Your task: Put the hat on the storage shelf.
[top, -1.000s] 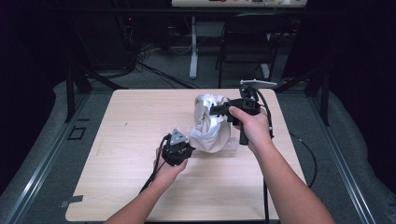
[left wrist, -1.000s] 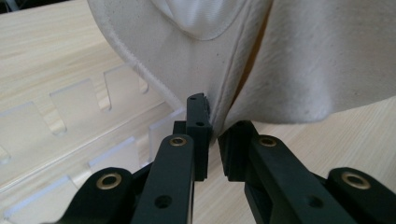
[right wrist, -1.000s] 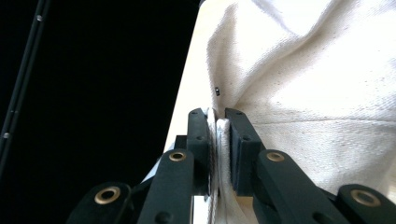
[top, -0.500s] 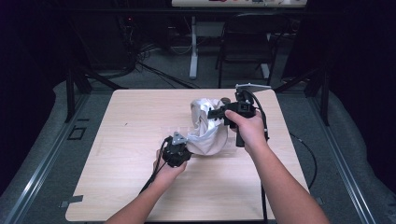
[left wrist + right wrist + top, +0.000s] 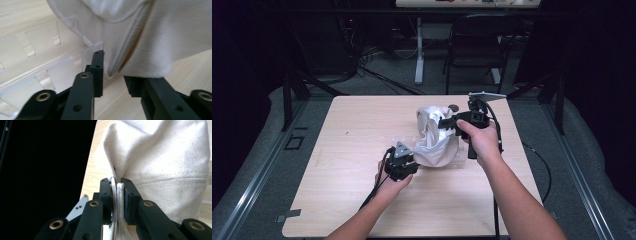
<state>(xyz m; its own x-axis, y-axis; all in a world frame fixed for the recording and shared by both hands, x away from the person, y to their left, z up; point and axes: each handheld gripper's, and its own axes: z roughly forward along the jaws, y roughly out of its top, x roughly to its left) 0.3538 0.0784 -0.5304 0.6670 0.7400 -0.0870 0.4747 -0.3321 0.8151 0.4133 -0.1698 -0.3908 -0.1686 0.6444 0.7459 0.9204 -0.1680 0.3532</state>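
The table [image 5: 362, 150] is carrying a clear rack [image 5: 37, 65] and a white cloth bag [image 5: 434, 135], which is sitting near the middle, partly over the rack. The right gripper [image 5: 117, 187] is pinching the bag's edge tight and holding it up. The left gripper [image 5: 113, 75] has just been opening; its jaws are standing apart around the bag's bottom hem, not squeezing. The bag is looking half on, with more pulling left.

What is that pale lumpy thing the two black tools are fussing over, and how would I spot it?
Look at the light wooden table, right of its middle. There sits a white cloth bag, bunched and puffy. The right gripper pinches its upper edge, while the left gripper, jaws just opening, is at its lower corner. It is soft and creamy, unlike the clear slotted plastic rack beside it.
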